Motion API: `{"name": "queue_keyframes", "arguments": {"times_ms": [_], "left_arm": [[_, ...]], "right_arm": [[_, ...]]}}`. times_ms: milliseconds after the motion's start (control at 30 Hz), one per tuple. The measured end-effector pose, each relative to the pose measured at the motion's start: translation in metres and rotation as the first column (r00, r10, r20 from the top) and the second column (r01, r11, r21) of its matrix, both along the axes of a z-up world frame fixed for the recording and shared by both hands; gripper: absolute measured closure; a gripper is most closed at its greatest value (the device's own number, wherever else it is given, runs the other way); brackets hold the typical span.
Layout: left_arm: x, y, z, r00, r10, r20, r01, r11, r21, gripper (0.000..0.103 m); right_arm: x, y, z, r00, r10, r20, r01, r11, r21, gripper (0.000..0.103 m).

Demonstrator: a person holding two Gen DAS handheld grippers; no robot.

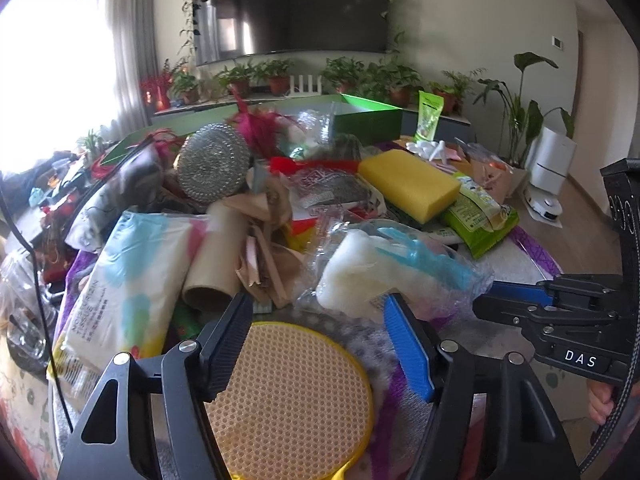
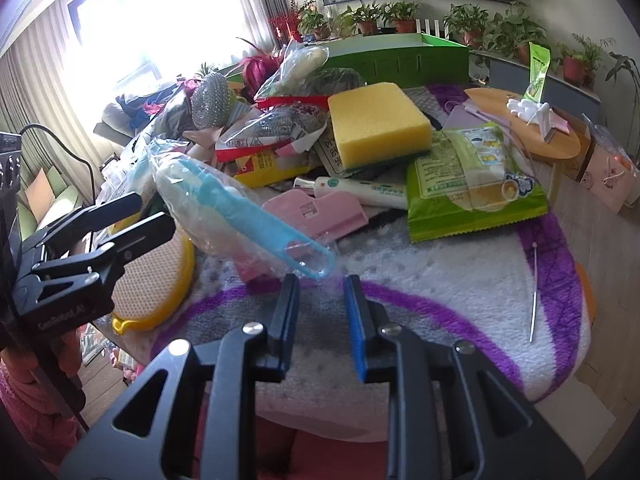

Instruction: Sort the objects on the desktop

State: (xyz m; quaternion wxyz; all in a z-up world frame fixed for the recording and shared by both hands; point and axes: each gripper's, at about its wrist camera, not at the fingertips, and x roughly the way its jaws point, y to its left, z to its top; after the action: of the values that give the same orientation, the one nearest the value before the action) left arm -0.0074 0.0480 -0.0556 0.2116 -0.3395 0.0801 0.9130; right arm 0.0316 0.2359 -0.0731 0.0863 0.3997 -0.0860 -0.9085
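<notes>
Left gripper (image 1: pixel 316 344) fingers half-spread astride the yellow-rimmed pad (image 1: pixel 296 400) at the counter (image 2: pixel 440 280) edge; right gripper (image 2: pixel 320 320) fingers shut, empty, bare cloth toward 3 o'clock, right view only.

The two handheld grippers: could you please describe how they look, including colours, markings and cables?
Both are black angular frames with triangular cut-outs and silver rivets. On the left gripper and the right gripper, one finger pad is black and ribbed, the other blue. White lettering "DAS" marks the right gripper's side in the left wrist view. A braided black cable runs beside it. The person wears a fuzzy pink sleeve.
</notes>
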Motion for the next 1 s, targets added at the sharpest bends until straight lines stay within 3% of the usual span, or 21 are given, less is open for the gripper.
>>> {"name": "queue_keyframes", "arguments": {"times_ms": [100, 167, 200, 867, 1000], "left_arm": [[-0.002, 0.005, 0.002, 0.999, -0.032, -0.021, 0.031, 0.999, -0.017, 0.033], [-0.003, 0.008, 0.004, 0.998, -0.046, -0.037, 0.045, 0.999, -0.029, 0.033], [-0.005, 0.008, 0.005, 0.998, -0.051, -0.039, 0.050, 0.998, -0.033, 0.033], [-0.033, 0.012, -0.007, 0.990, -0.097, 0.103, 0.095, 0.995, 0.025, 0.033], [-0.035, 0.014, -0.009, 0.984, -0.114, 0.137, 0.109, 0.993, 0.044, 0.042]], "right_arm": [[-0.001, 0.002, 0.000, 1.000, 0.015, -0.005, -0.015, 1.000, -0.025, 0.072], [-0.003, 0.003, 0.000, 1.000, 0.023, -0.010, -0.024, 0.998, -0.058, 0.057], [-0.003, 0.004, 0.000, 1.000, 0.027, -0.013, -0.028, 0.997, -0.071, 0.056], [-0.017, 0.003, -0.011, 0.999, 0.016, 0.047, -0.010, 0.993, -0.118, 0.055], [-0.019, 0.002, -0.011, 0.999, 0.015, 0.044, -0.010, 0.993, -0.116, 0.056]]}}
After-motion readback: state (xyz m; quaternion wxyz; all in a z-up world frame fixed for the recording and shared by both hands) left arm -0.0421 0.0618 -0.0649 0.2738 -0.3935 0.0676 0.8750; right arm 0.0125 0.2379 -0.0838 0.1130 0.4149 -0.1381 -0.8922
